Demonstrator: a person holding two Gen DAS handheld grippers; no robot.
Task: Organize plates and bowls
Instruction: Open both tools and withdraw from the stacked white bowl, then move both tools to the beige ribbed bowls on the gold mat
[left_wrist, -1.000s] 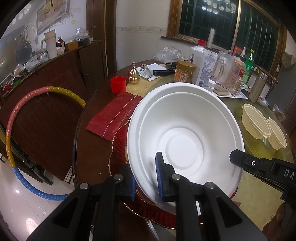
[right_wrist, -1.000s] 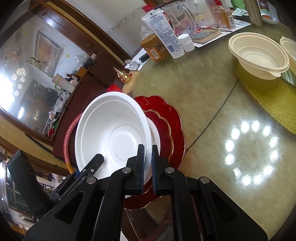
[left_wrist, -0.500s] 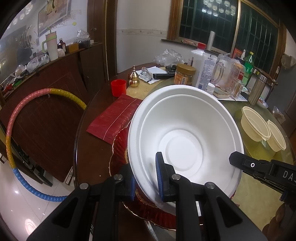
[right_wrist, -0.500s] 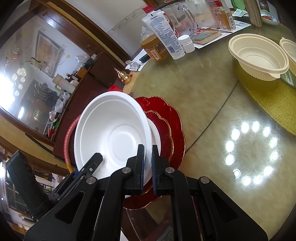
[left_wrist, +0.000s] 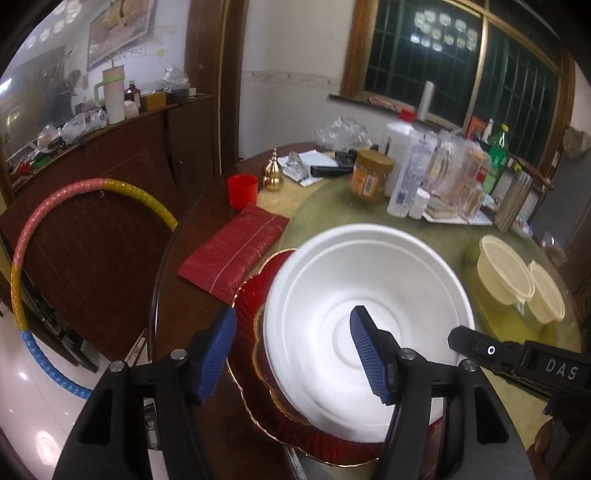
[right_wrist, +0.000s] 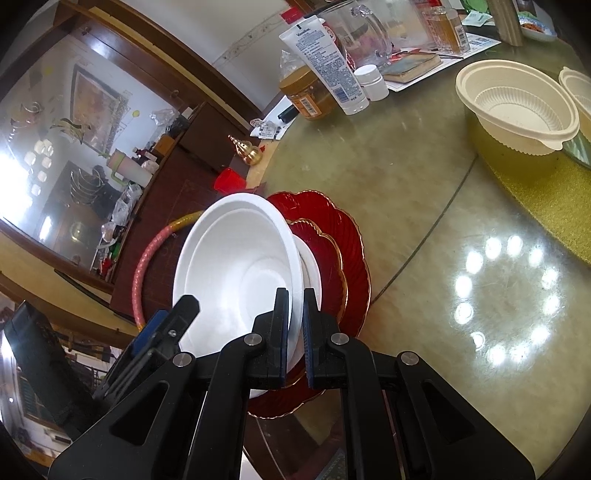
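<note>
Item: white foam bowl with broad rim, nested on a second white bowl, atop two scalloped red plates with gold edging at the near edge of the round glass-topped bench; probably stacked here to consolidate like dishes
Right gripper: clamped tight on the bowl's near rim, steadying it, angled downward
Left gripper: jaws opening, astride the rim, pads clear of it, angled downward
Two cream ribbed plastic bowls: well apart, awaiting sorting

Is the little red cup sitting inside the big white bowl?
No, the red cup stands by itself on the table, far behind the white bowl.
</note>
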